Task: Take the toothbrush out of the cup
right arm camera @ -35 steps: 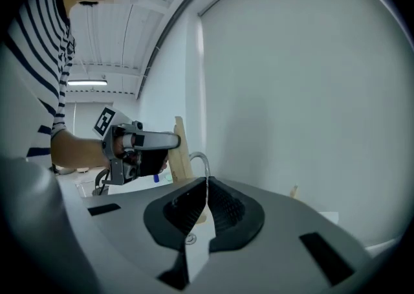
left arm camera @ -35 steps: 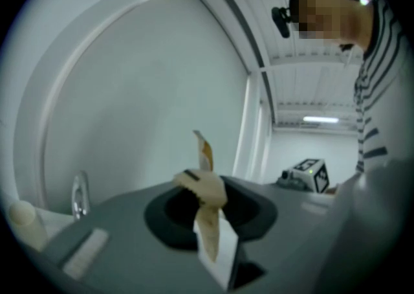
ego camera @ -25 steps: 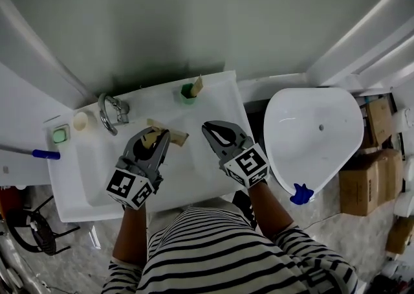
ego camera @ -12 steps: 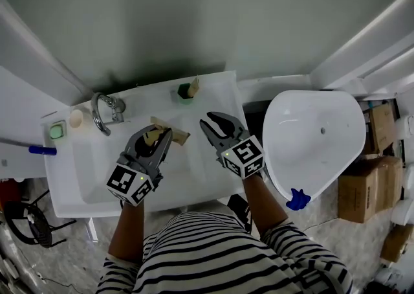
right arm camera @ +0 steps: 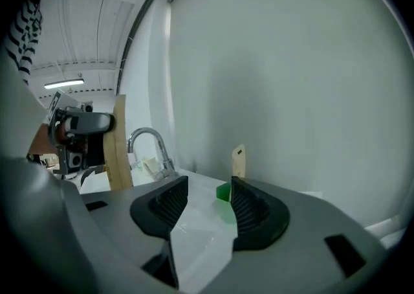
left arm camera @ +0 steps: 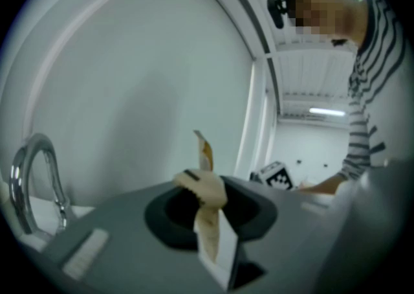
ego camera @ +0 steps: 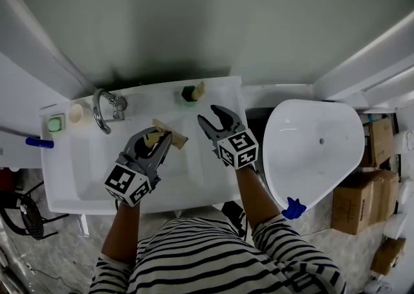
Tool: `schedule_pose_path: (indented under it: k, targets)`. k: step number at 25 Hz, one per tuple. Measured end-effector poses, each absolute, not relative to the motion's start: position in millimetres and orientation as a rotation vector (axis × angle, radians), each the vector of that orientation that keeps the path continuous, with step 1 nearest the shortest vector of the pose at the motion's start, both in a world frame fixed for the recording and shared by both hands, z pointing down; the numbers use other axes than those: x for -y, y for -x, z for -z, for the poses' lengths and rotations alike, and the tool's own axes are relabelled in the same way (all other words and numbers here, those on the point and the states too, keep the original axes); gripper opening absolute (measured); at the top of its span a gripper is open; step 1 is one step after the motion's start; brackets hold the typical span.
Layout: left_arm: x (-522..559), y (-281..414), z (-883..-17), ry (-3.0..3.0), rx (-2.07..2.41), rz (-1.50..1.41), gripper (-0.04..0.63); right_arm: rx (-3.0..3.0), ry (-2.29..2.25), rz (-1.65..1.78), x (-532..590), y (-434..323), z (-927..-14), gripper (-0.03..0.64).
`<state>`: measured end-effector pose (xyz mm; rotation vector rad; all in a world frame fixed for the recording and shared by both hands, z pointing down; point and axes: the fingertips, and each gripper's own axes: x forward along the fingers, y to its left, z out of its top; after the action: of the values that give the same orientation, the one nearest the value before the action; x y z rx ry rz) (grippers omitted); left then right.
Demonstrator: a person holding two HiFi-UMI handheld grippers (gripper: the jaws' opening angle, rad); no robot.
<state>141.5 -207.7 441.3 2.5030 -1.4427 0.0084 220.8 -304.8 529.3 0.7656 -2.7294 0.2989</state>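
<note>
A small green cup (ego camera: 188, 94) stands at the back rim of the white sink (ego camera: 213, 182), with a tan flat toothbrush (ego camera: 198, 89) sticking up out of it. In the right gripper view the cup (right arm camera: 224, 193) and the toothbrush (right arm camera: 239, 160) show just beyond the jaws. My right gripper (ego camera: 217, 120) (right arm camera: 204, 199) is open a short way in front of the cup; its jaws have just been opening and nothing is between them. My left gripper (ego camera: 157, 140) (left arm camera: 207, 186) is shut on a tan flat strip (ego camera: 171, 133) (left arm camera: 207, 182) over the basin.
A chrome tap (ego camera: 103, 109) stands at the sink's back left, with a cream pot (ego camera: 76, 113) and a green soap dish (ego camera: 55, 123) beside it. A white bowl (ego camera: 314, 144) sits to the right. Cardboard boxes (ego camera: 362, 182) lie on the floor at far right.
My right gripper has moved up and left in the picture, toward the green cup, and its jaws have spread apart. The left gripper has hardly moved with its tan strip.
</note>
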Motion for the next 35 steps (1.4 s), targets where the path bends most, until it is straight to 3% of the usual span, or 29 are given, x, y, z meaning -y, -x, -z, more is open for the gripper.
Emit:
schedule_pose_path:
  k: [9, 30, 35]
  targets:
    - [212.3, -142.9, -449.4, -2.512, 1.41, -0.005, 0.086, 2.669, -0.78, -0.319, 337.0, -203.9, -556.8, 0.209]
    - [202.8, -134.4, -457.3, -2.495, 1.416, -0.042, 0.084, 2.548, -0.85, -0.407, 389.1, -183.2, -596.5, 0.209]
    - [200.5, -134.6, -457.5, -2.487, 1.43, -0.048, 0.084, 2.538, -0.843, -0.375, 390.1, -181.8, -594.9, 0.106]
